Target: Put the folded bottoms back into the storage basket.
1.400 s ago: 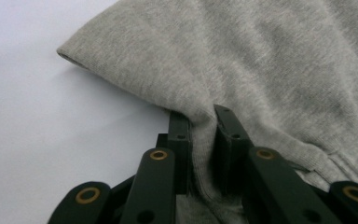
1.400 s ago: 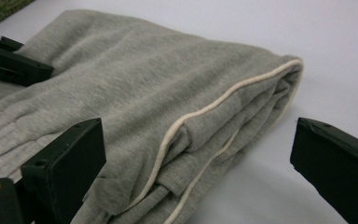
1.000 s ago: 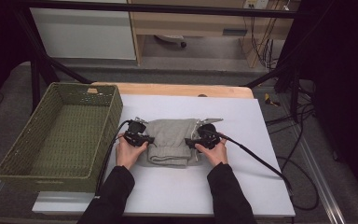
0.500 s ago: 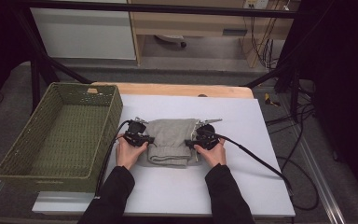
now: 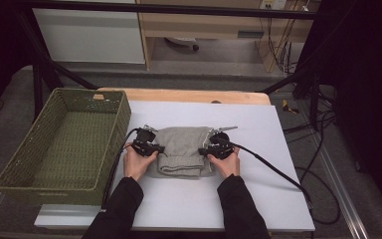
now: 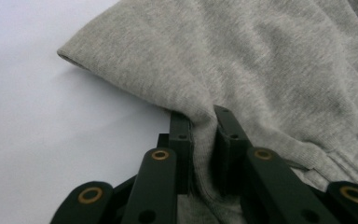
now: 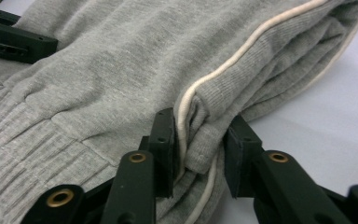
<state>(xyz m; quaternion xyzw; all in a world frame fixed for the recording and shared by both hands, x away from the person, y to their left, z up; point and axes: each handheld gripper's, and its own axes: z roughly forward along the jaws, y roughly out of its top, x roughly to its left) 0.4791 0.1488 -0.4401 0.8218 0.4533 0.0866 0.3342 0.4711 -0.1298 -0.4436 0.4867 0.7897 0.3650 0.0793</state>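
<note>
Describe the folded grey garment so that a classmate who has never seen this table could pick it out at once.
Start at the white table, with a green woven basket on its left. Right of the basket, mid-table, lies the folded grey garment. It is the one soft cloth thing there, ribbed at one edge and trimmed with cream piping.

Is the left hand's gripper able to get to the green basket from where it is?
Probably yes. The left gripper is shut on the folded grey garment, and the green basket sits right beside it with an open top and nothing between them.
</note>
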